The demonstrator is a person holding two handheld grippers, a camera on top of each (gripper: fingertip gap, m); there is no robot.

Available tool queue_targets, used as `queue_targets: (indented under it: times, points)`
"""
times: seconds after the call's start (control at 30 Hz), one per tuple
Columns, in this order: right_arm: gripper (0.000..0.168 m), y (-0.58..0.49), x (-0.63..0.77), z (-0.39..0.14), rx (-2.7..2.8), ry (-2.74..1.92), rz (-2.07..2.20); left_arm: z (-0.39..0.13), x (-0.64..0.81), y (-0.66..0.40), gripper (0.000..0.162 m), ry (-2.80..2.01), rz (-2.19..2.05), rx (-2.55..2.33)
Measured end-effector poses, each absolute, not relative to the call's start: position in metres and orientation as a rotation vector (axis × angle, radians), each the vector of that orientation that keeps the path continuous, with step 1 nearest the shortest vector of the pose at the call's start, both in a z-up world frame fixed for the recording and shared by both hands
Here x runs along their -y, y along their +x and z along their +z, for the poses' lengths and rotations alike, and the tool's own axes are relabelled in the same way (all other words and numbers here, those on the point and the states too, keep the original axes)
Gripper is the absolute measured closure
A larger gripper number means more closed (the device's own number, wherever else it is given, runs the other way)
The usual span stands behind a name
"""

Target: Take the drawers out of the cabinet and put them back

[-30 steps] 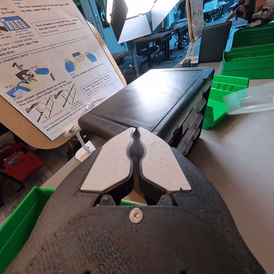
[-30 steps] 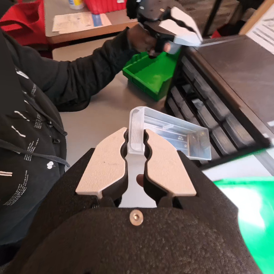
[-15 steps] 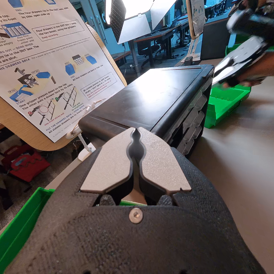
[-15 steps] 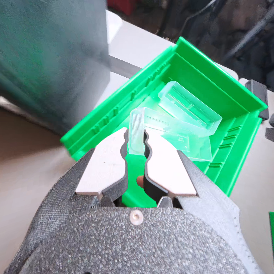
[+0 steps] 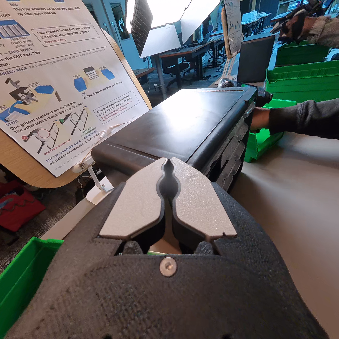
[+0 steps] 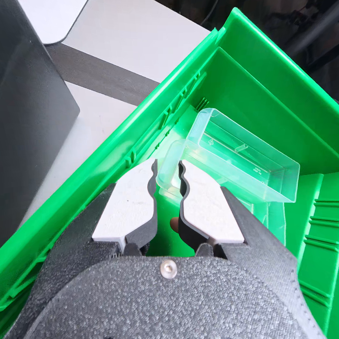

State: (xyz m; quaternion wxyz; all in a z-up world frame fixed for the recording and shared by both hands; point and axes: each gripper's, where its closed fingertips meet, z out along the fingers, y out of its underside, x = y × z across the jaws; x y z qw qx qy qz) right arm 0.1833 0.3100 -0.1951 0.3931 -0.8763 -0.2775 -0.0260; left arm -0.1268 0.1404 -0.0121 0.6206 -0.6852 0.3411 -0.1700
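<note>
The right gripper (image 6: 167, 166) is seen w/ jaws parted. A clear drawer (image 6: 211, 176) sits w/ its ribbed front between the fingertips; the left fingertip (image 6: 143, 172) is apart from it, while contact at the right fingertip can't be told, so a grip can't be confirmed. This drawer is made of transparent plastic, rectangular, open side up, nothing seen inside. A second clear drawer (image 6: 244, 157) is seen at approx. 2 o'clock from the tips, same shape, overlapping the first and tilted. Both are inside a green bin (image 6: 256, 86), which has ribbed inner walls. A dark panel (image 6: 27, 110) stands at 10 o'clock, beside the bin, on a pale table (image 6: 102, 117).

The left gripper (image 5: 167, 162) is clenched, pads meeting at the tips, nothing held. Just past the tips, at 12 o'clock, the black cabinet (image 5: 174, 124) is seen, glossy top lit by glare; clear drawer fronts (image 5: 233, 152) are stacked down its face at approx. 1 o'clock. At 2 o'clock a sleeved arm (image 5: 300, 119) reaches behind the cabinet's far corner into a green bin (image 5: 262, 145). More green bins (image 5: 302, 80) lie beyond. An instruction sheet (image 5: 55, 82) on a wooden board is propped at 10 o'clock. Another green bin (image 5: 23, 271) lies at 8 o'clock.
</note>
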Motion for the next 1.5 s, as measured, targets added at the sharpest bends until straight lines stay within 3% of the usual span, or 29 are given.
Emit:
queue_targets:
  times: [0.27, 0.4, 0.77, 1.03, 1.23, 1.37, 1.5]
  points:
    - [0.134, 0.179, -0.297, -0.161, 0.663, -2.105, 0.252, -0.012, -0.14, -0.127, 0.162, -1.574, -0.391, -0.785]
    - [0.138, 0.199, -0.29, -0.148, 0.705, -2.065, 0.238, -0.012, -0.141, -0.127, 0.162, -1.575, -0.389, -0.781]
    - [0.163, 0.219, -0.297, -0.189, 0.844, -2.139, -0.127, -0.012, -0.141, -0.127, 0.162, -1.575, -0.379, -0.782]
    - [0.157, 0.219, -0.305, -0.184, 0.759, -2.158, -0.151, -0.012, -0.14, -0.127, 0.162, -1.575, -0.377, -0.787]
    - [0.152, 0.176, -0.257, -0.092, 0.66, -1.777, 0.133, -0.012, -0.14, -0.128, 0.162, -1.576, -0.372, -0.789]
    - [0.149, 0.129, -0.18, -0.03, 0.852, -1.338, 0.106, -0.012, -0.14, -0.128, 0.162, -1.577, -0.371, -0.785]
    - [0.151, 0.073, -0.118, -0.035, 1.114, -1.092, -0.025, -0.012, -0.14, -0.128, 0.162, -1.578, -0.36, -0.783]
